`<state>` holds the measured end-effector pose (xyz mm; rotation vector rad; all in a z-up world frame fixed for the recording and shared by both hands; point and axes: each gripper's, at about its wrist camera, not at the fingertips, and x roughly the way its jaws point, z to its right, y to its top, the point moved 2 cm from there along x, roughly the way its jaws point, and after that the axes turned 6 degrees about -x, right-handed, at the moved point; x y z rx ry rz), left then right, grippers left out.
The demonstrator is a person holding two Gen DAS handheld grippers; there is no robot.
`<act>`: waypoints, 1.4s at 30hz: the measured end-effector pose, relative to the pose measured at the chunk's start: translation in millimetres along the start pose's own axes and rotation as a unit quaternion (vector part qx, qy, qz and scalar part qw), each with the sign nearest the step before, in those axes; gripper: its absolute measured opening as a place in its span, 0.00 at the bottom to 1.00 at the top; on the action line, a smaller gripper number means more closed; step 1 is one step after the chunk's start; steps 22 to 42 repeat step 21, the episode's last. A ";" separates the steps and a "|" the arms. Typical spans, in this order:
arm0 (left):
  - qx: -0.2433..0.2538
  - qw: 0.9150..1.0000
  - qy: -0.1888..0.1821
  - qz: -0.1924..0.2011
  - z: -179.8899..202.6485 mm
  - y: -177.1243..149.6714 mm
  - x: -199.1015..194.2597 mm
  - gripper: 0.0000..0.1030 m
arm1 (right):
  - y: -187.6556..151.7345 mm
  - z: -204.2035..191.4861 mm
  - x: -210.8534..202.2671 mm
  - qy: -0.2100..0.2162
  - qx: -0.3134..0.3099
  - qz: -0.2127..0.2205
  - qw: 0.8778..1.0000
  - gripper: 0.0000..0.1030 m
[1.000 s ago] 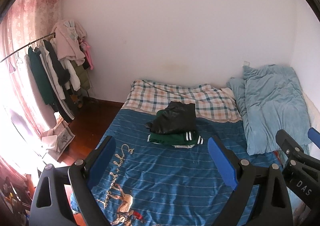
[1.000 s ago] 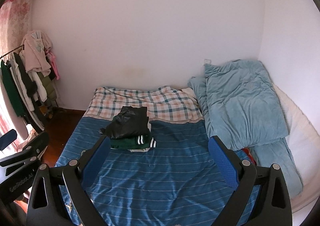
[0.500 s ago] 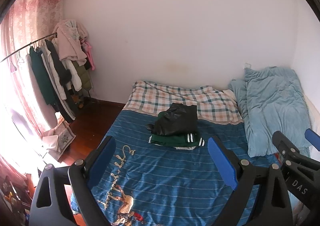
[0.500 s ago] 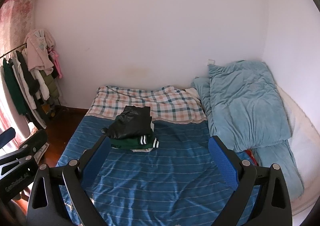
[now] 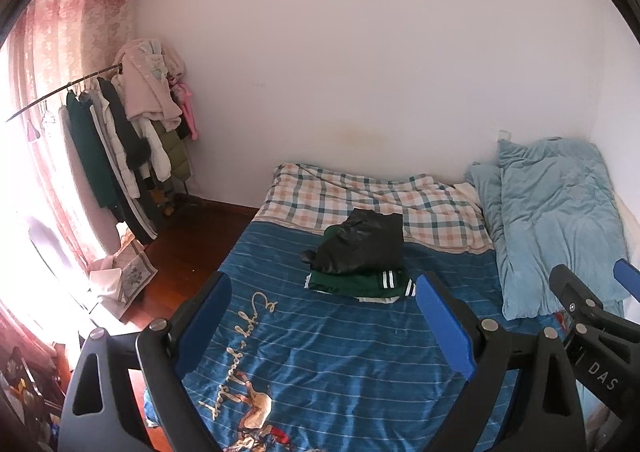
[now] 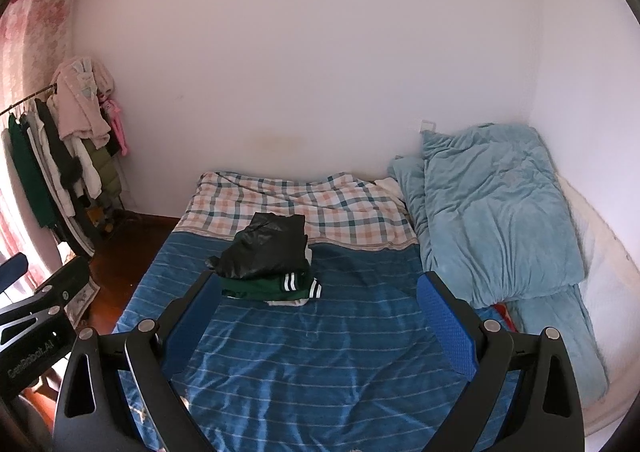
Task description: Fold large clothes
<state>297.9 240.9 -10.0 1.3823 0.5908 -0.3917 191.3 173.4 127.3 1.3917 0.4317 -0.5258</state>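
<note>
A small stack of folded clothes lies on the blue striped bedcover point(image 5: 352, 344): a shiny black garment point(image 5: 360, 248) on top of a green one with white stripes point(image 5: 360, 284). The black garment point(image 6: 266, 252) and the green one point(image 6: 272, 286) also show in the right wrist view. My left gripper point(image 5: 324, 316) is open and empty, held above the near part of the bed. My right gripper point(image 6: 320, 316) is open and empty beside it, to the right. Both are well short of the stack.
A checked sheet point(image 5: 372, 200) covers the far end of the bed. A light blue duvet point(image 6: 492, 212) is piled along the right wall. A rack of hanging clothes point(image 5: 120, 148) stands left, by a pink curtain point(image 5: 80, 52). Wooden floor point(image 5: 188, 244) lies between.
Both grippers have drawn back and tilted up a little, so the bed and the stack sit lower and farther in view. Both stay open and empty.
</note>
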 end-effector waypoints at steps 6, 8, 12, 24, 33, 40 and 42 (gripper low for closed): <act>0.000 1.000 0.000 0.001 -0.1 0.5 0.8 0.92 | 1.6 -3.7 6.0 0.000 -0.003 -0.001 1.000 0.97; 0.000 1.000 -0.001 0.000 -0.9 0.0 0.5 0.92 | 1.3 -3.8 6.9 -0.002 -0.003 0.000 1.000 0.97; -0.001 1.000 0.000 0.000 -0.6 0.6 0.9 0.92 | -1.5 -5.5 10.7 -0.002 -0.005 -0.003 1.000 0.97; -0.002 1.000 0.002 -0.001 -2.3 -0.2 1.6 0.92 | -4.3 -4.3 12.6 -0.003 -0.003 -0.002 1.000 0.97; -0.002 1.000 0.002 -0.001 -2.3 -0.2 1.6 0.92 | -4.3 -4.3 12.6 -0.003 -0.003 -0.002 1.000 0.97; -0.002 1.000 0.002 -0.001 -2.3 -0.2 1.6 0.92 | -4.3 -4.3 12.6 -0.003 -0.003 -0.002 1.000 0.97; -0.002 1.000 0.002 -0.001 -2.3 -0.2 1.6 0.92 | -4.3 -4.3 12.6 -0.003 -0.003 -0.002 1.000 0.97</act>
